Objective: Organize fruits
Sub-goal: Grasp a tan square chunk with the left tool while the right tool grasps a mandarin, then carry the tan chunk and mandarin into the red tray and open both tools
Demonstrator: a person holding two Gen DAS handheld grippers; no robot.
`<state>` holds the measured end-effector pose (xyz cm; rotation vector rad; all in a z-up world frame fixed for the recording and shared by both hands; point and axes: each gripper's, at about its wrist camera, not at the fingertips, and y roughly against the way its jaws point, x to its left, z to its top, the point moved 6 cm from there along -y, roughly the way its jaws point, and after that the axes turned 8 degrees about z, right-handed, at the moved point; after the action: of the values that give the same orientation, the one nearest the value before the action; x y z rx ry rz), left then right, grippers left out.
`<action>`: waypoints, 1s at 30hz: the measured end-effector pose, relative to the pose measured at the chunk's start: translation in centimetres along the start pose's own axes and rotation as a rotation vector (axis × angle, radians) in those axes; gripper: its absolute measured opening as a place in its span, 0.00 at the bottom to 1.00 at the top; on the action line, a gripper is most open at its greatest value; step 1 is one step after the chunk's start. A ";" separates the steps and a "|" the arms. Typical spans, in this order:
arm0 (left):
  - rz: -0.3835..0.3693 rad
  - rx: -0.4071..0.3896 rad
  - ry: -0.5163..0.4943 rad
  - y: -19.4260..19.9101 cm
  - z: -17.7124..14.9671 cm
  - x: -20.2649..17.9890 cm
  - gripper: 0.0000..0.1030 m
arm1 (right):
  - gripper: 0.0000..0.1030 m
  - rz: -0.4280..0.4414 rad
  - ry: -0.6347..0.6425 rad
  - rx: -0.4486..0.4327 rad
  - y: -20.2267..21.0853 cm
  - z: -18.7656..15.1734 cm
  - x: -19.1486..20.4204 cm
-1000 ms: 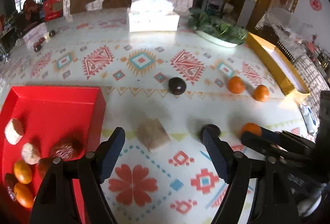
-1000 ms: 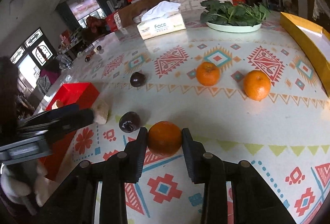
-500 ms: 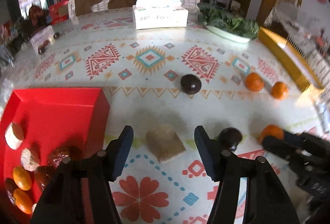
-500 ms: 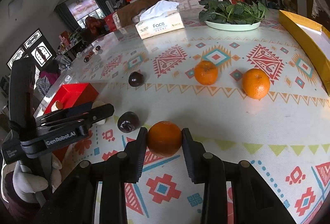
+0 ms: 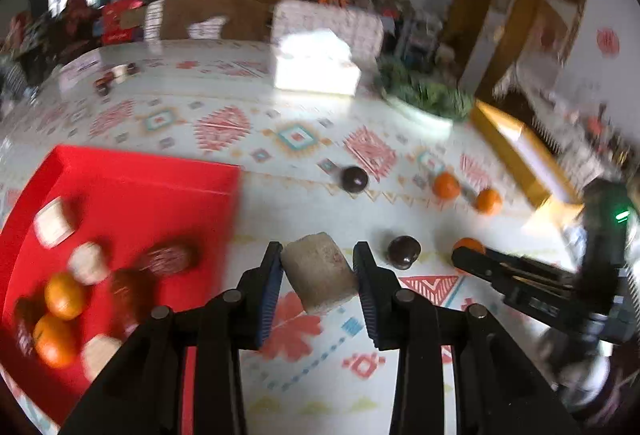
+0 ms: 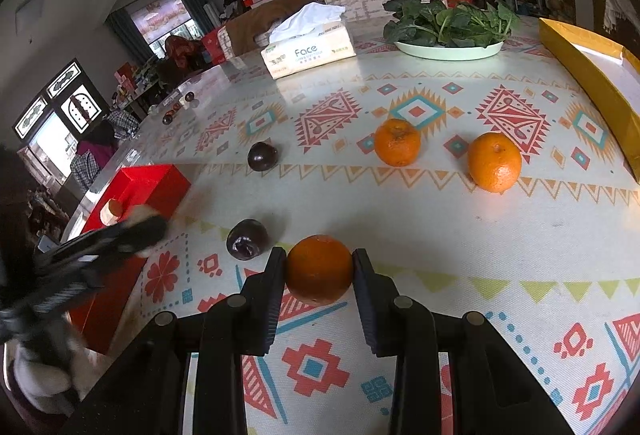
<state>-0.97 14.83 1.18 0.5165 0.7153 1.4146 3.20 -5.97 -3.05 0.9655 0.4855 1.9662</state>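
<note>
My left gripper [image 5: 318, 269] is shut on a tan, rough blocky fruit piece [image 5: 320, 271] and holds it just right of the red tray [image 5: 132, 187]. The tray holds oranges, pale pieces and dark fruits. My right gripper [image 6: 319, 267] is shut on an orange [image 6: 319, 269] on the patterned tablecloth. A dark plum [image 6: 247, 239] lies just left of it, and a second plum [image 6: 262, 156] lies farther back. Two more oranges [image 6: 397, 142] [image 6: 494, 162] lie beyond. The left gripper shows blurred in the right wrist view [image 6: 120, 235].
A tissue box [image 6: 308, 53], a plate of leafy greens [image 6: 448, 49] and a long yellow box [image 6: 592, 83] stand at the back and right of the table. Small dark items [image 6: 176, 109] sit at the far left edge.
My left gripper has closed on the tan piece and moved with it toward the tray; its view is now motion-blurred. The right gripper stays shut on the orange, still.
</note>
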 end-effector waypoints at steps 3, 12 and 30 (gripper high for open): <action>0.018 -0.024 0.048 2.0 -0.4 2.8 0.34 | 0.35 -0.022 -0.008 -0.010 0.2 0.0 -0.2; 0.149 -0.087 0.225 6.4 -2.0 14.7 0.34 | 0.35 0.016 0.023 -0.058 2.7 0.3 4.0; 0.226 -0.041 0.307 4.3 -3.1 22.9 0.34 | 0.35 0.206 0.301 0.178 -10.3 0.6 24.2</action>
<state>-5.96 37.65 -1.09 0.3595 0.8912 1.7395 1.32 19.88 1.43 0.8584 0.7666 2.3001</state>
